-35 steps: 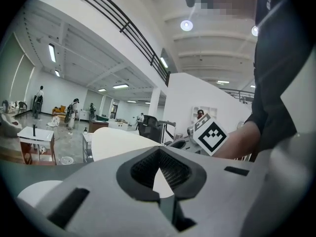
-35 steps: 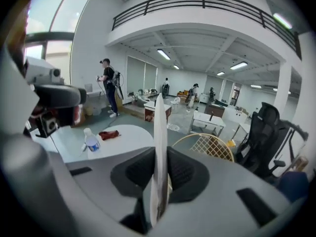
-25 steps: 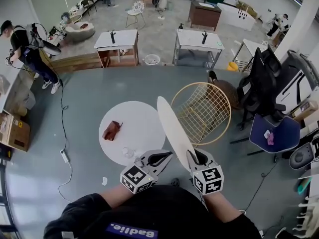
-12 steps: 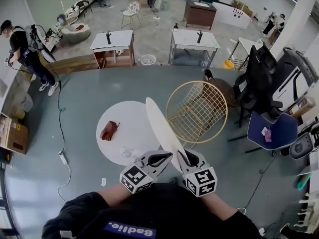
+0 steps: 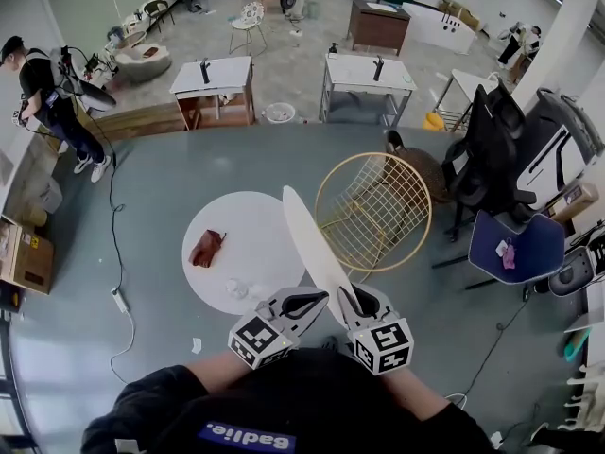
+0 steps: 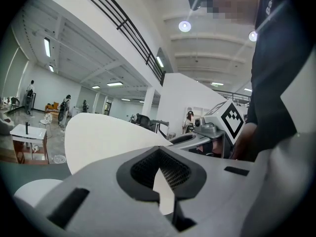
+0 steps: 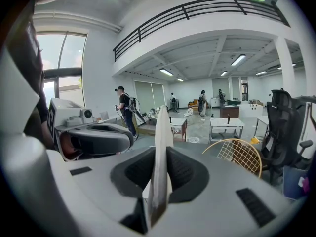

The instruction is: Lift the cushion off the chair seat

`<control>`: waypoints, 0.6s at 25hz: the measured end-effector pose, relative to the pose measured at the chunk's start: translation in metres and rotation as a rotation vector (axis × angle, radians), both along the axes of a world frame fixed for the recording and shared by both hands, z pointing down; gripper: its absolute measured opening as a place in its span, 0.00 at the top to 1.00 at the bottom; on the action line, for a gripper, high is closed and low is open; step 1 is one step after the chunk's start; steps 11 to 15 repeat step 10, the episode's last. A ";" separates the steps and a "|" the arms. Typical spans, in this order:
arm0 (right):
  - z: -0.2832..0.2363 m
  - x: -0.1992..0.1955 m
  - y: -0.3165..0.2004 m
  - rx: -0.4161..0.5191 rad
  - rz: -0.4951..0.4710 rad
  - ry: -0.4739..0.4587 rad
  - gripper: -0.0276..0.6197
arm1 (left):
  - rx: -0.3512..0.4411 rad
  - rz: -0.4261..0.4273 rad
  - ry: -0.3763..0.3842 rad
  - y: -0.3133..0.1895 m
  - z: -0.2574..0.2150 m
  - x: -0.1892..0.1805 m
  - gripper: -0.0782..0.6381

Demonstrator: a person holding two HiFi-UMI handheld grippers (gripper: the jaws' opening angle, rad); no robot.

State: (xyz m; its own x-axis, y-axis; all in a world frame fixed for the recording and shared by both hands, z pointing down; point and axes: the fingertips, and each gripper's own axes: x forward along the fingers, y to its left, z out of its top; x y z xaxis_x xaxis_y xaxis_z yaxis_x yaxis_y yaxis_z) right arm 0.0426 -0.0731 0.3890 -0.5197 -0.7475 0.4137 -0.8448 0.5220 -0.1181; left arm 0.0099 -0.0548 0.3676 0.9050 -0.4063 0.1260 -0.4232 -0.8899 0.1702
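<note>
A round white cushion (image 5: 307,239) stands on edge above the grey floor, between a white round table and the gold wire chair (image 5: 373,211). My right gripper (image 5: 354,301) is shut on the cushion's near rim. In the right gripper view the cushion (image 7: 162,132) rises as a thin blade between the pads of my right gripper (image 7: 159,167), with the chair (image 7: 239,154) beyond it. My left gripper (image 5: 321,298) is shut and holds nothing, its tips close beside the cushion's left face. In the left gripper view the cushion's broad face (image 6: 103,137) shows behind my left gripper (image 6: 159,154).
The white round table (image 5: 246,277) carries a brown object (image 5: 210,248). Black office chairs (image 5: 501,159) and a blue seat (image 5: 520,249) crowd the right side. A cable (image 5: 118,244) runs along the floor at left. A person (image 5: 52,93) stands far left; desks (image 5: 219,83) stand behind.
The head view has shifted a little. The cushion stays in my right gripper, and both grippers have hardly moved.
</note>
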 end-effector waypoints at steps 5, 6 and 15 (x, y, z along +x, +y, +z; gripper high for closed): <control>0.002 0.002 0.000 -0.007 0.004 0.000 0.85 | 0.006 0.008 -0.003 0.002 0.003 0.000 0.89; 0.003 0.002 0.000 -0.008 0.005 -0.001 0.85 | 0.006 0.008 -0.004 0.002 0.003 0.000 0.89; 0.005 0.005 -0.001 -0.011 0.012 -0.003 0.85 | 0.002 -0.001 -0.006 0.000 0.003 0.001 0.89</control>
